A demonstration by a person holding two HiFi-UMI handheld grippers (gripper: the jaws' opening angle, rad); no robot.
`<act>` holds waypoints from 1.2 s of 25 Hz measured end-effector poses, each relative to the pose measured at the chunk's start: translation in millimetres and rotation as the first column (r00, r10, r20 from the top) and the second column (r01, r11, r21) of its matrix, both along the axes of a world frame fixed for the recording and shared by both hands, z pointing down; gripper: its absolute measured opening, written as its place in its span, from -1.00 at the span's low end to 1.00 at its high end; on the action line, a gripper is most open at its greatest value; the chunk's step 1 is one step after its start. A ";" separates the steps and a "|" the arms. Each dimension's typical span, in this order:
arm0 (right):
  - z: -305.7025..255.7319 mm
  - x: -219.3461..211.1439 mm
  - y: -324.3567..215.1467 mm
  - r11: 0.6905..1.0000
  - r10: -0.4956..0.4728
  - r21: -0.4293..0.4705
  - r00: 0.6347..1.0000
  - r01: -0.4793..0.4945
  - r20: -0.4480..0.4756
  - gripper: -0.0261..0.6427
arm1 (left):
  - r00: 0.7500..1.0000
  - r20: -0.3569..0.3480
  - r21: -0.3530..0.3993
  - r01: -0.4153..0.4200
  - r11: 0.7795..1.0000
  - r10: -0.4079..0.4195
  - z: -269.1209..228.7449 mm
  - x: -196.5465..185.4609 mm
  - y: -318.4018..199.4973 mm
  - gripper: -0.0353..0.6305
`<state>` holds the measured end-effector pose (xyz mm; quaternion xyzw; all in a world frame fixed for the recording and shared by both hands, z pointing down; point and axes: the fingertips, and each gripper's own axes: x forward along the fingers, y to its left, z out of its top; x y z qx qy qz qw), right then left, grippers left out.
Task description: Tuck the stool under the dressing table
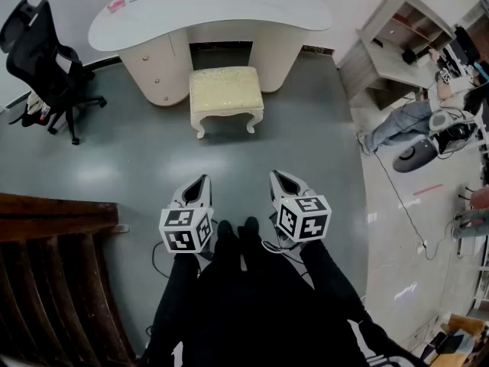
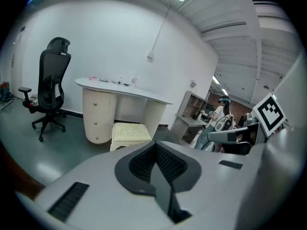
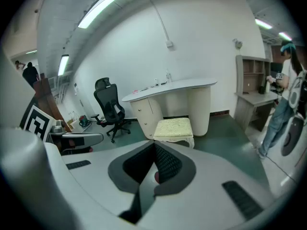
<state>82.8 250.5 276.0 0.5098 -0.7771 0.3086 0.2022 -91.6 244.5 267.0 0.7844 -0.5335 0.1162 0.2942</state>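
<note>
The cream dressing table (image 1: 206, 10) stands against the far wall, with a dark knee opening under its curved top. The stool (image 1: 226, 90), with white carved legs and a pale yellow cushion, stands on the grey floor just in front of that opening, mostly outside it. My left gripper (image 1: 202, 182) and right gripper (image 1: 277, 177) hang side by side well short of the stool, both shut and holding nothing. In the left gripper view the stool (image 2: 129, 131) shows beyond the shut left gripper (image 2: 156, 148). The right gripper view shows the stool (image 3: 175, 127) straight ahead over the shut right gripper (image 3: 156, 150).
A black office chair (image 1: 46, 52) stands left of the table. Dark wooden furniture (image 1: 53, 281) fills the near left. On the right are a shelf unit (image 1: 397, 37), a seated person (image 1: 412, 121) and a cable (image 1: 397, 197) on the floor.
</note>
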 end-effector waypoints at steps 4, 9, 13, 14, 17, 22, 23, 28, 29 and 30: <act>-2.1 3.2 -4.0 1.000 -0.011 0.004 1.000 0.011 -0.007 -0.91 | 1.000 -0.006 -0.007 0.005 1.000 -0.005 2.2 4.1 -3.0 -0.87; -0.3 11.3 -10.4 0.999 -0.037 0.010 0.999 0.037 -0.008 -0.91 | 1.000 0.000 -0.017 0.020 1.000 -0.020 2.3 10.5 -8.3 -0.87; 4.0 22.6 -15.2 0.999 -0.042 0.024 0.999 0.042 -0.022 -0.91 | 1.000 0.016 -0.025 0.025 0.999 -0.025 9.6 17.2 -8.8 -0.87; 7.6 25.6 -14.9 0.999 -0.043 0.018 0.999 0.043 -0.033 -0.91 | 0.999 0.020 -0.033 0.032 0.999 -0.031 13.4 17.6 -9.1 -0.87; 22.1 35.9 -10.0 0.999 -0.045 -0.024 0.997 0.043 -0.064 -0.91 | 0.998 0.031 -0.070 0.054 0.996 -0.052 24.8 16.8 -10.7 -0.87; 46.2 61.9 -11.0 0.993 0.011 -0.114 0.997 -0.020 -0.078 -0.91 | 0.995 0.050 -0.105 0.096 0.990 -0.091 37.5 12.4 -22.0 -0.87; 50.0 68.7 -11.2 0.991 0.027 -0.128 0.997 -0.037 -0.079 -0.91 | 0.994 0.047 -0.112 0.106 0.988 -0.102 39.7 11.7 -23.4 -0.87; 57.1 100.4 -12.3 0.982 0.070 -0.167 0.993 -0.084 -0.090 -0.91 | 0.987 0.053 -0.125 0.160 0.979 -0.155 42.8 8.9 -26.6 -0.87; 57.9 105.3 -12.7 0.981 0.076 -0.173 0.993 -0.092 -0.093 -0.91 | 0.985 0.054 -0.128 0.167 0.978 -0.161 43.3 8.5 -26.4 -0.87; 57.6 109.9 -13.3 0.979 0.084 -0.176 0.992 -0.100 -0.096 -0.91 | 0.984 0.056 -0.130 0.173 0.976 -0.167 43.7 8.3 -26.1 -0.87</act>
